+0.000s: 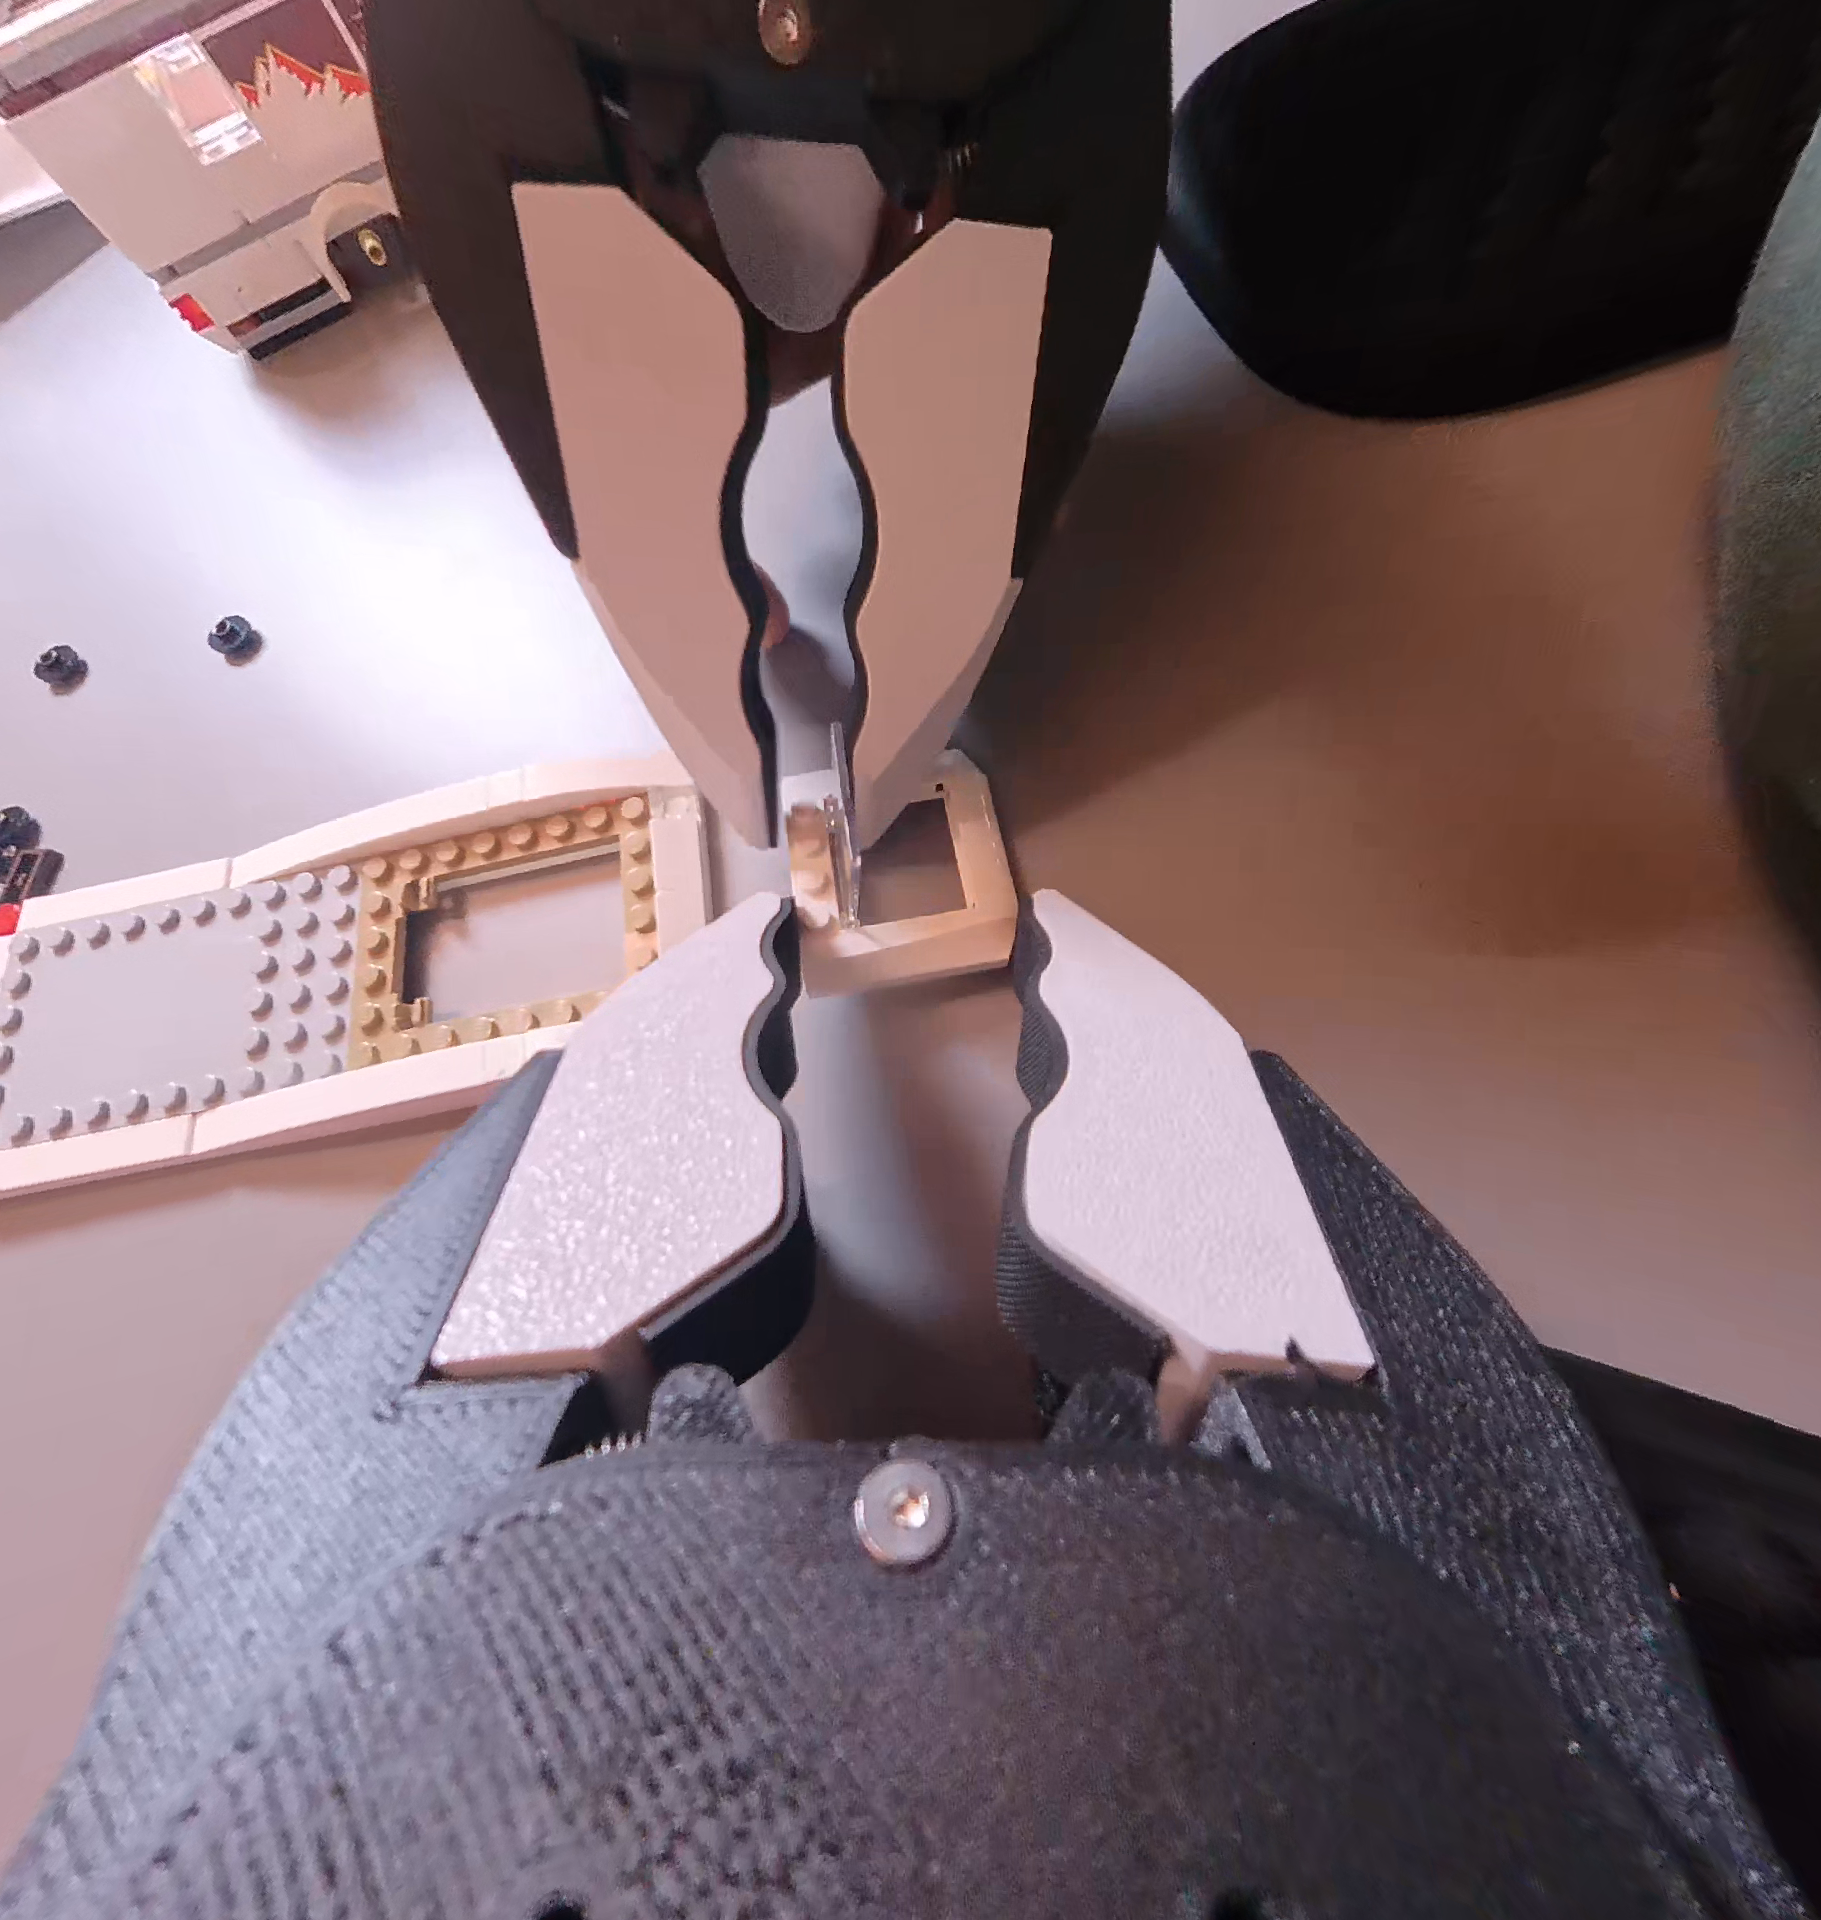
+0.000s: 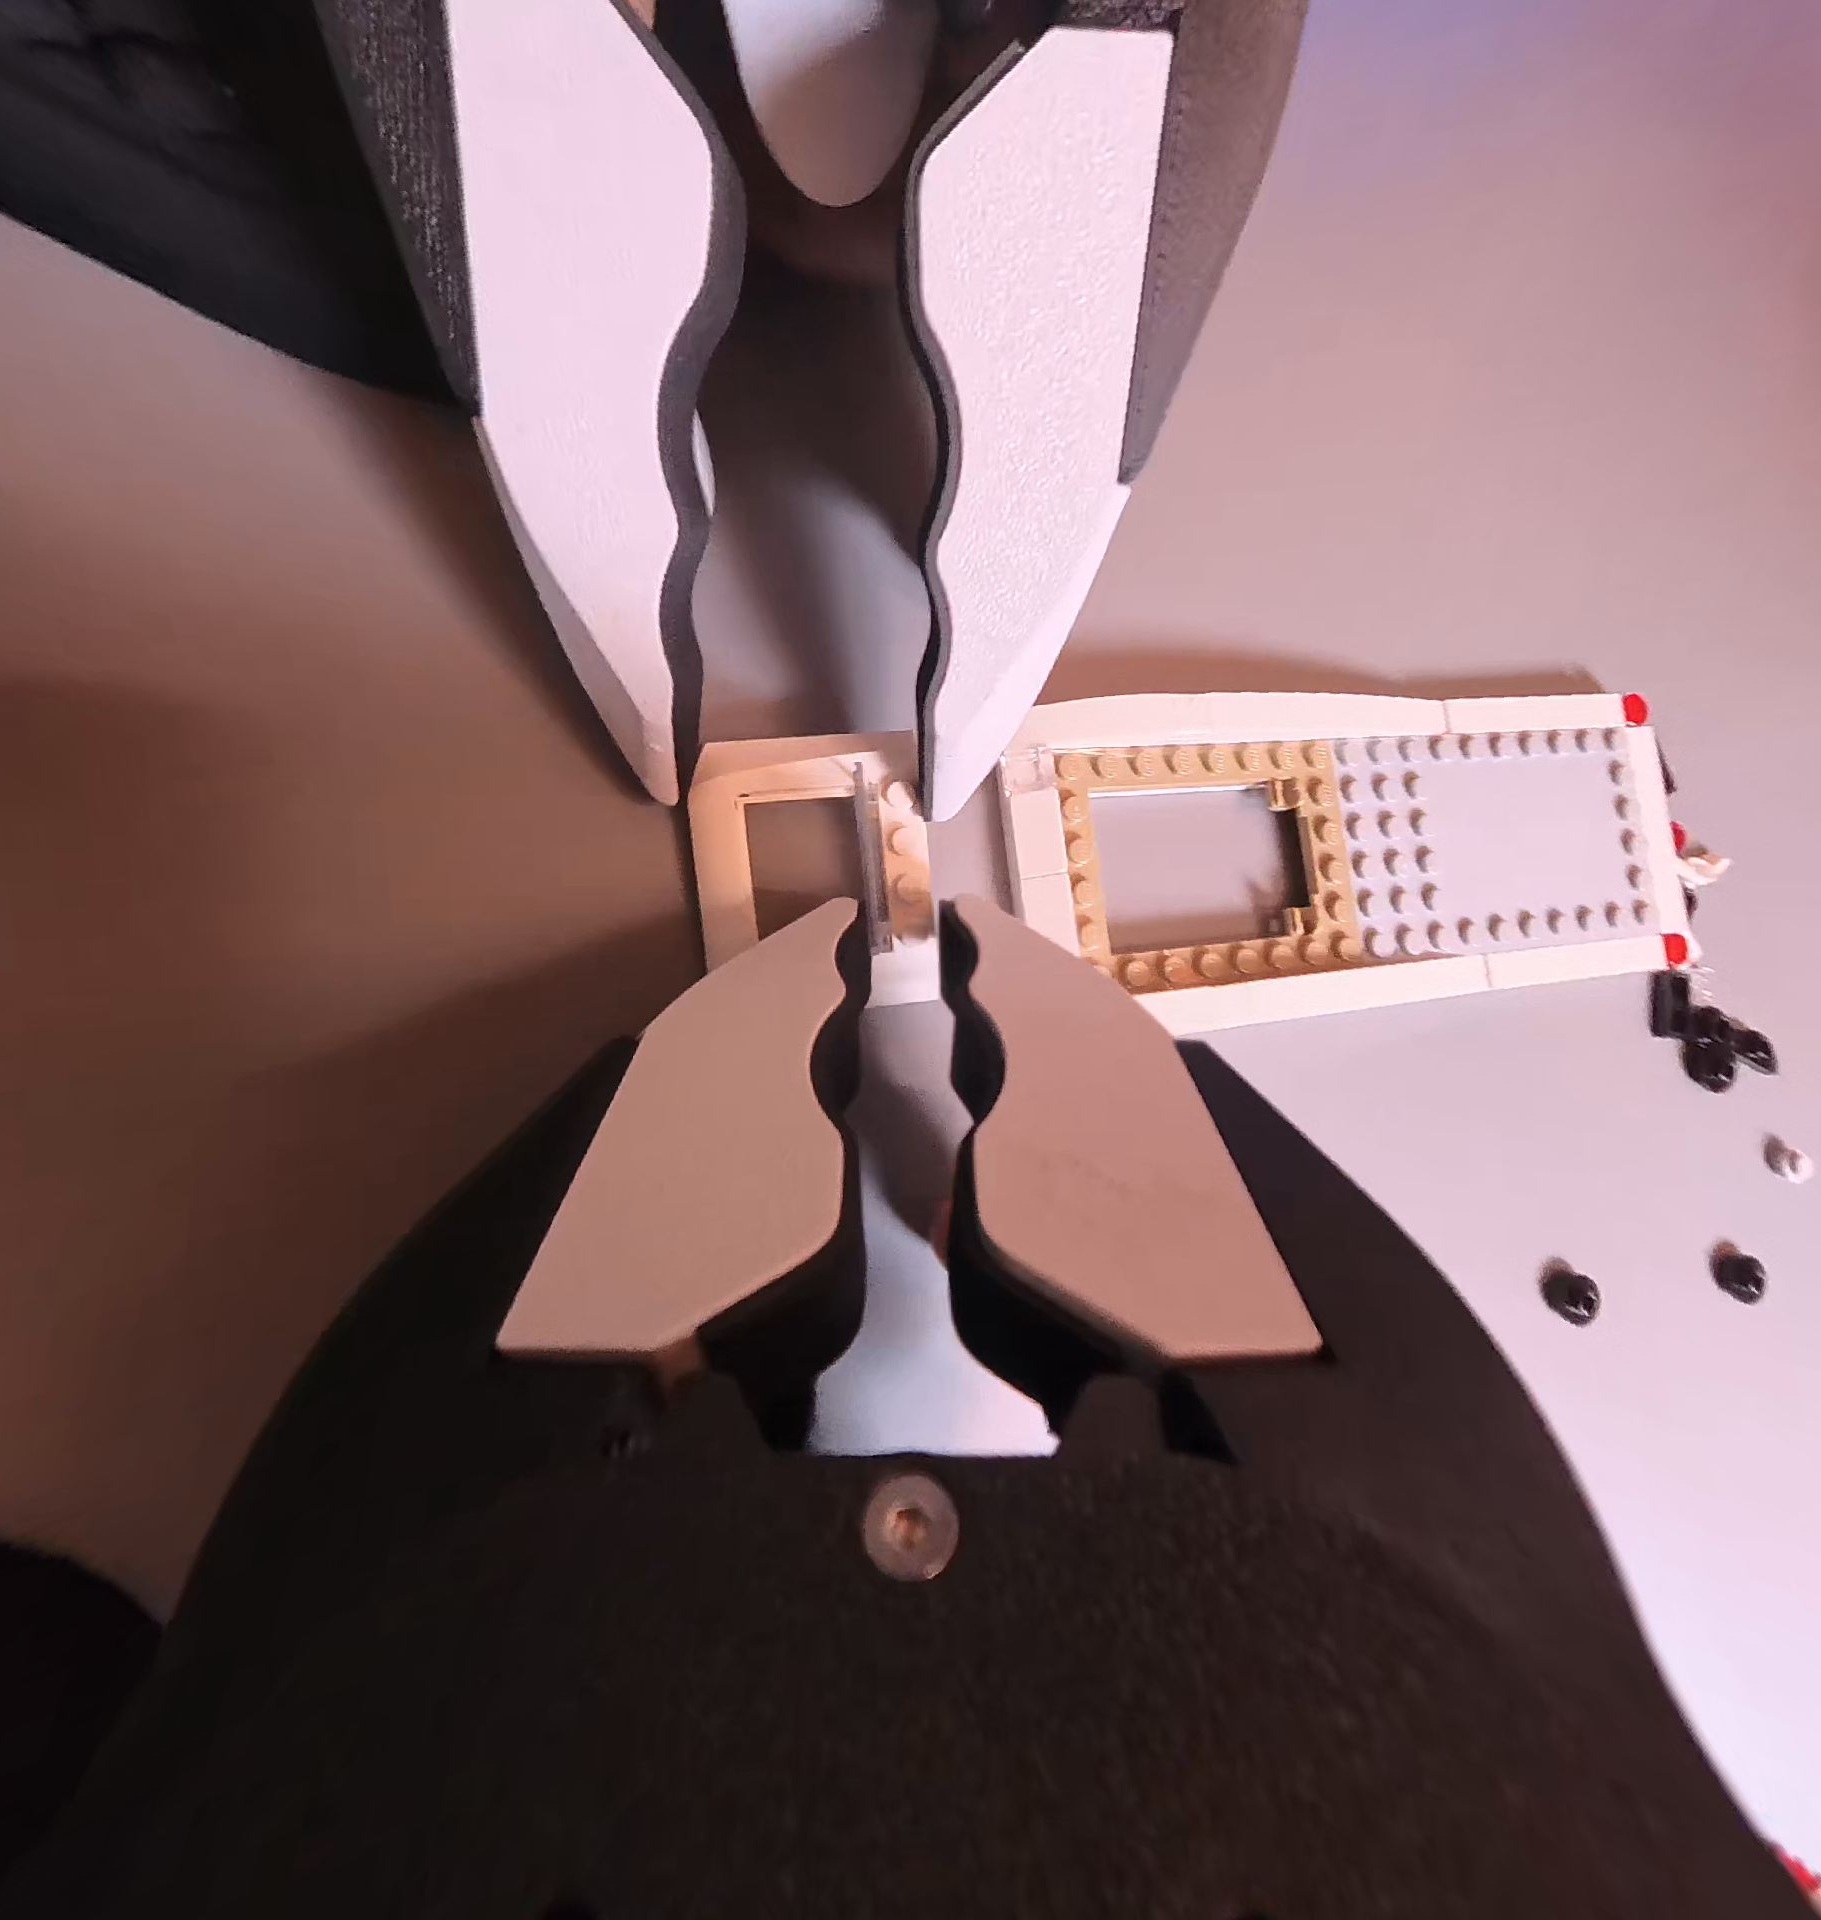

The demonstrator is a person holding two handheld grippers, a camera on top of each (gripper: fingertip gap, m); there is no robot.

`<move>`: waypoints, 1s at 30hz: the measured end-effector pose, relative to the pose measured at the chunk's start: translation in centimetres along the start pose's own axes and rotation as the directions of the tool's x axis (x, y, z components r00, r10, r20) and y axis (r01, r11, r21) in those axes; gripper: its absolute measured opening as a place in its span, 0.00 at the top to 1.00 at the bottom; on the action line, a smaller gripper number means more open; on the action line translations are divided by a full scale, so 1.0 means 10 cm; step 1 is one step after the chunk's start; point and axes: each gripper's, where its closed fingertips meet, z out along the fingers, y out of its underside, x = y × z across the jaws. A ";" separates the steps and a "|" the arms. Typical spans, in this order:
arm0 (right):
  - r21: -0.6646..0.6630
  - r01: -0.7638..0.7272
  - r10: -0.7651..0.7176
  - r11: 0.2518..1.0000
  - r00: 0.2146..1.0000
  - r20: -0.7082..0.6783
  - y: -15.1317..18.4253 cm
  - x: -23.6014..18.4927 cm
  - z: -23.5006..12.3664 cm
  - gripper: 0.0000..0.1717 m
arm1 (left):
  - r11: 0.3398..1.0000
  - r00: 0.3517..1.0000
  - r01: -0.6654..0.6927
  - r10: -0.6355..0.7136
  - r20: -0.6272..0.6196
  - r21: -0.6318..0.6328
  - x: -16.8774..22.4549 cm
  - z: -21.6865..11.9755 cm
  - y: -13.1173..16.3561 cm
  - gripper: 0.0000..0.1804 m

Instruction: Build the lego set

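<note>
here, left gripper (image 1: 901,920) clamping cream window frame (image 1: 973,883), right gripper (image 2: 901,920) opposite

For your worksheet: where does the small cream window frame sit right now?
In both wrist views the cream window frame lies mid-picture on the table, between the two claws' tips, beside the long studded plate.

left wrist: close, downward | right wrist: opposite, close | shared: white frame piece (image 1: 901,914)

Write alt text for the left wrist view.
Two grippers meet over a small cream square brick frame on a grey table: the left gripper straddles its sides, the right gripper reaches its upright clear pane. A larger studded brick plate lies left.
</note>
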 end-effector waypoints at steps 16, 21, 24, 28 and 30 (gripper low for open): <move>-0.016 -0.080 0.081 0.997 0.996 0.046 0.01 -0.03 -0.01 0.90 | 0.999 0.999 0.034 -0.034 -0.029 -0.010 0.00 0.01 0.01 0.78; 0.067 -0.122 0.126 0.990 0.990 -0.059 -0.03 -0.06 -0.14 0.87 | 1.000 1.000 -0.027 0.027 -0.008 0.013 0.02 0.00 -0.02 0.78; 0.117 -0.069 0.088 0.991 0.981 -0.170 -0.14 -0.05 -0.24 0.90 | 0.997 0.997 -0.071 0.071 0.002 0.025 0.03 -0.01 -0.03 0.78; 0.081 0.010 0.009 0.997 0.973 -0.229 -0.20 -0.09 -0.23 0.92 | 0.993 0.993 -0.118 0.117 0.022 0.020 0.04 -0.01 -0.05 0.78; 0.060 0.011 0.002 0.998 0.976 -0.217 -0.17 -0.09 -0.17 0.96 | 0.992 0.992 -0.126 0.125 0.025 0.024 0.04 -0.01 -0.05 0.78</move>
